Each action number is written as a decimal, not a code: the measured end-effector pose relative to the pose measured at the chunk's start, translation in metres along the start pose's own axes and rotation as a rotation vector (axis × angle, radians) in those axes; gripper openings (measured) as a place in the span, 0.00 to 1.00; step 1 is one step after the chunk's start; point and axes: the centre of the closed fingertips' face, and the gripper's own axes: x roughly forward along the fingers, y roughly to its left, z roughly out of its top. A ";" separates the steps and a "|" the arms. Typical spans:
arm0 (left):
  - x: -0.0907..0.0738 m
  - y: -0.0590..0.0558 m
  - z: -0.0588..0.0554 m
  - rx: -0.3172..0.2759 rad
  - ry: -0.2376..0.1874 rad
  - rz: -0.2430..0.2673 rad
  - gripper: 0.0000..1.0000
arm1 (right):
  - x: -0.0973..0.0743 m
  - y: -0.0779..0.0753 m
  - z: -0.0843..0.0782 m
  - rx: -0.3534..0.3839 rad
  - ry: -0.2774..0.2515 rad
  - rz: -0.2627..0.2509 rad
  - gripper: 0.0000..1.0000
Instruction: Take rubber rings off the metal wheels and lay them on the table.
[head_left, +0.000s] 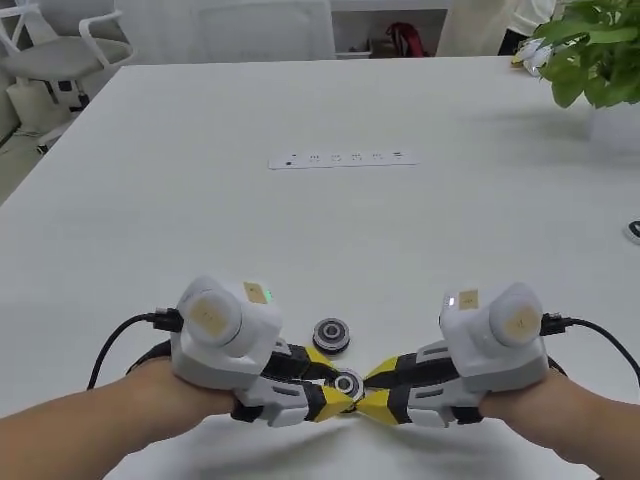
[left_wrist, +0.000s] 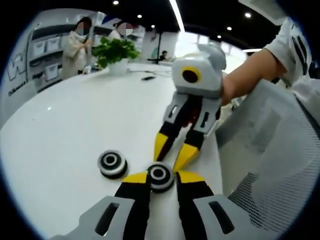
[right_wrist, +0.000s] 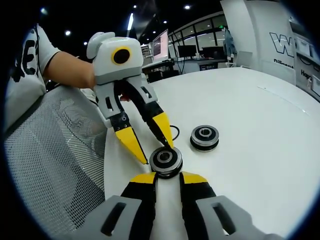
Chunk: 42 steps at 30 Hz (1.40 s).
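The left gripper (left_wrist: 161, 178) is clamped on a metal wheel (left_wrist: 160, 174), which carries its black rubber ring (right_wrist: 153, 160), near the front edge of the table (head_left: 330, 230). The right gripper (right_wrist: 168, 178) meets the same wheel from the opposite side with jaws a little apart; whether they grip it cannot be told. A second wheel (head_left: 331, 334) lies just behind, free
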 end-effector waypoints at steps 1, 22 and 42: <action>0.000 0.000 0.000 -0.003 0.000 0.001 0.21 | 0.000 0.000 0.000 0.000 0.001 0.000 0.15; 0.002 0.005 -0.002 0.134 0.016 0.090 0.14 | -0.001 -0.005 -0.002 0.068 -0.006 -0.013 0.02; 0.003 0.006 -0.001 0.141 0.014 0.101 0.13 | -0.012 -0.012 0.003 0.415 -0.150 0.010 0.00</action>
